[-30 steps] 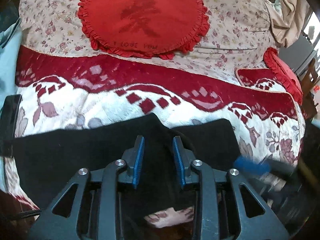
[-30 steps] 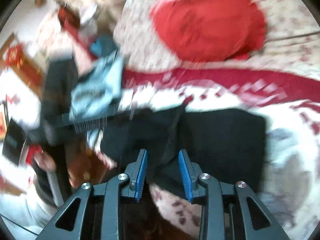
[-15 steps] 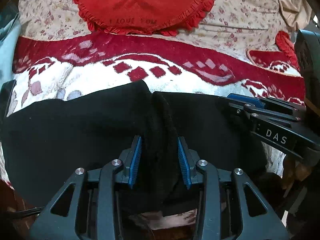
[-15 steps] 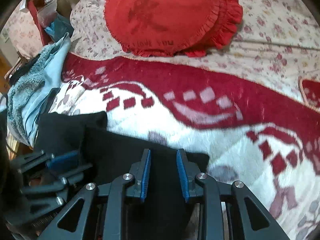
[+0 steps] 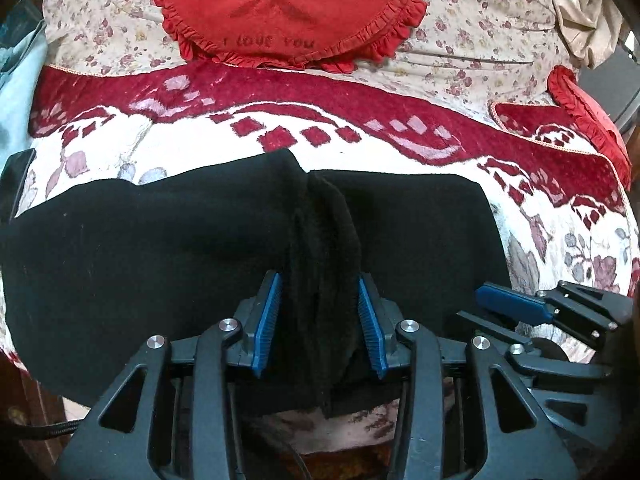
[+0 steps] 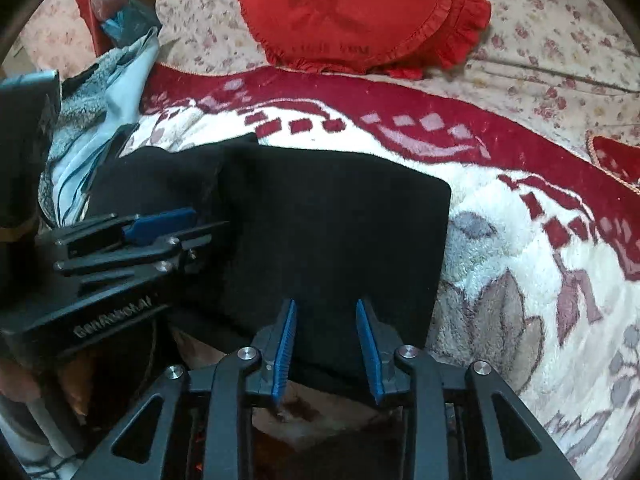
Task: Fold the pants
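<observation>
Black pants (image 5: 140, 236) lie spread sideways on a red-and-white patterned blanket (image 5: 280, 128) near the bed's front edge. A thick fold of the pants (image 5: 320, 248) bunches up at the middle. My left gripper (image 5: 319, 304) has its blue pads on both sides of that fold, near its front edge. In the right wrist view the pants (image 6: 332, 216) lie flat. My right gripper (image 6: 325, 340) is open over their front edge, nothing between the pads. The left gripper (image 6: 160, 224) shows to its left. The right gripper (image 5: 512, 304) also shows in the left wrist view.
A red heart-shaped ruffled cushion (image 5: 288, 8) lies on the floral sheet (image 5: 480, 40) behind the blanket. A second red cushion (image 5: 588, 116) sits at the right. Light blue and grey cloth (image 6: 92, 120) is piled at the bed's left side.
The right gripper swung in from the left to the pants' right half and drew back to their front edge. The left gripper stayed on the middle fold.
</observation>
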